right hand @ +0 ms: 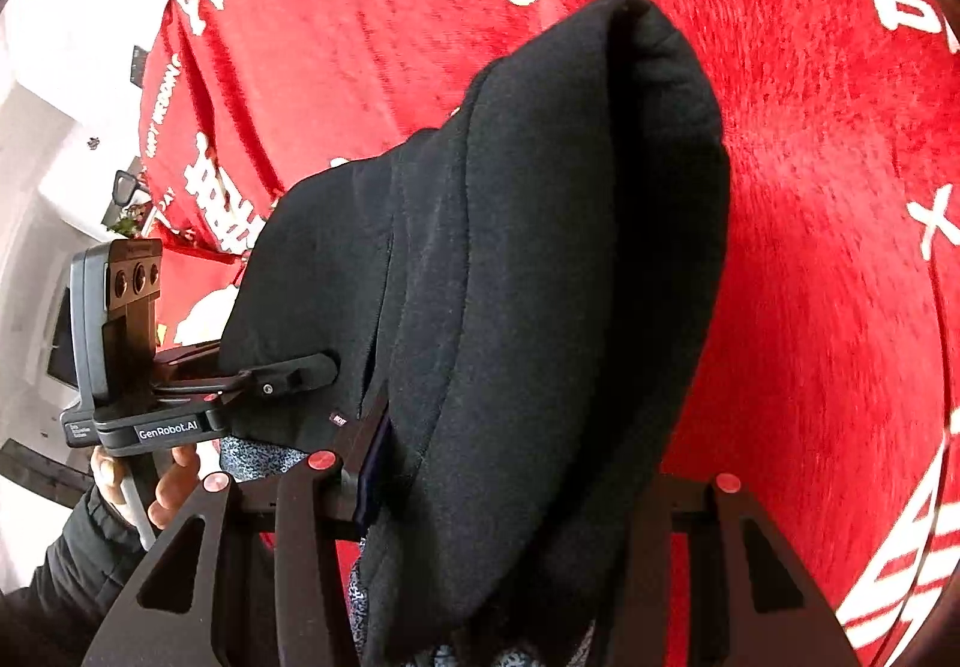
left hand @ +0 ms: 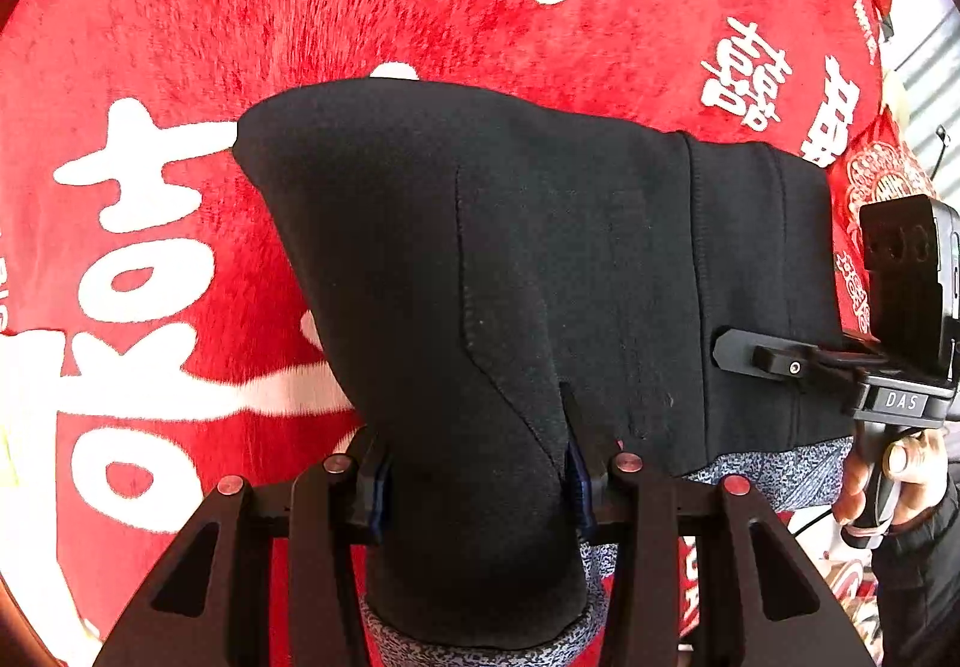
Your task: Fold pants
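Black pants (left hand: 540, 247) with a speckled grey lining hang folded over a red blanket (left hand: 240, 7), held up at two places. In the left wrist view my left gripper (left hand: 477, 487) is shut on a thick bunch of the cloth, which bulges between its blue pads. Further right, my right gripper (left hand: 741, 358) pinches the waistband edge, one finger lying on top of the fabric. In the right wrist view the pants (right hand: 540, 277) drape over my right gripper (right hand: 480, 487), hiding its right finger. My left gripper (right hand: 300, 370) clamps the cloth at the left.
The red blanket (right hand: 810, 187) bears large white characters and fills the area under the pants. A person's hand (left hand: 900, 475) grips the right handle; another hand (right hand: 162, 493) grips the left handle. White floor or furniture (right hand: 54, 97) lies beyond the blanket's edge.
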Tool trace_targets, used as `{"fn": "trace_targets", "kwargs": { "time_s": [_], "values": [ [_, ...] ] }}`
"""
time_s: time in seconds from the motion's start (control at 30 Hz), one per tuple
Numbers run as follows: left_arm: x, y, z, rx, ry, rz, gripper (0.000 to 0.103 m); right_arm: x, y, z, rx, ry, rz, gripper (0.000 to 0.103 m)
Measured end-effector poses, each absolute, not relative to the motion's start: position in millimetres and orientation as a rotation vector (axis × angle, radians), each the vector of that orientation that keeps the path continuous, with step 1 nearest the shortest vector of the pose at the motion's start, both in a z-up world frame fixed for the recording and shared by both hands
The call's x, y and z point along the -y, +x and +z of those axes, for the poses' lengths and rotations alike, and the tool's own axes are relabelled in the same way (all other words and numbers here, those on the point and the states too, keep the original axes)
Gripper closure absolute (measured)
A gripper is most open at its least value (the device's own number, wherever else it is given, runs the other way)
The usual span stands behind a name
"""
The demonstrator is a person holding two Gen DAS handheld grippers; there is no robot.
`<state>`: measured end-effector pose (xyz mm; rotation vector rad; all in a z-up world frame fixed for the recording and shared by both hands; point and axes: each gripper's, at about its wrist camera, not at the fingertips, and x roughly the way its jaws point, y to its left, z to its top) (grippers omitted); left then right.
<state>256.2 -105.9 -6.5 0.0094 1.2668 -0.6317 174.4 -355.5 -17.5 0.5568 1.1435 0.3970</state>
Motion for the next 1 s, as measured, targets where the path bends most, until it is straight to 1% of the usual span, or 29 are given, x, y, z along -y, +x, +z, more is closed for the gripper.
{"fn": "trace_targets", "kwargs": {
  "time_s": [0.1, 0.27, 0.3, 0.33, 0.4, 0.43, 0.53, 0.63, 0.73, 0.83, 0.87, 0.9, 1.0],
  "values": [
    [108, 270, -30, -1.309, -0.007, -0.621, 0.057, 360, 187, -31, -1.173, 0.559, 0.396, 0.052],
    [107, 274, -47, -1.31, -0.022, -0.605, 0.049, 363, 205, -59, -1.235, 0.559, 0.354, 0.047],
    [108, 274, -49, -1.309, -0.007, -0.591, 0.042, 366, 205, -64, -1.242, 0.572, 0.338, 0.045],
    [109, 274, -53, -1.312, 0.01, -0.564, 0.031, 369, 205, -68, -1.247, 0.584, 0.324, 0.043],
    [109, 273, -56, -1.313, 0.019, -0.533, 0.024, 371, 205, -76, -1.268, 0.6, 0.279, 0.024],
    [107, 273, -55, -1.31, 0.014, -0.528, 0.023, 371, 205, -78, -1.281, 0.607, 0.253, 0.021],
    [103, 267, -46, -1.304, 0.051, -0.516, 0.023, 373, 198, -73, -1.284, 0.602, 0.209, 0.02],
    [101, 253, -28, -1.259, 0.141, -0.489, 0.023, 369, 193, -44, -1.264, 0.516, 0.135, 0.018],
    [96, 236, -9, -1.213, 0.189, -0.448, 0.023, 374, 175, -7, -1.196, 0.433, 0.048, 0.017],
    [89, 215, 6, -1.175, 0.193, -0.425, 0.023, 366, 154, 27, -1.135, 0.351, -0.017, 0.009],
    [89, 208, 10, -1.158, 0.202, -0.414, 0.023, 360, 148, 34, -1.12, 0.324, -0.032, 0.003],
    [88, 197, 15, -1.134, 0.223, -0.392, 0.023, 352, 140, 43, -1.105, 0.286, -0.053, 0.0],
    [87, 175, 19, -1.116, 0.255, -0.355, 0.023, 319, 119, 58, -1.078, 0.174, -0.099, 0.0]
  ]
}}
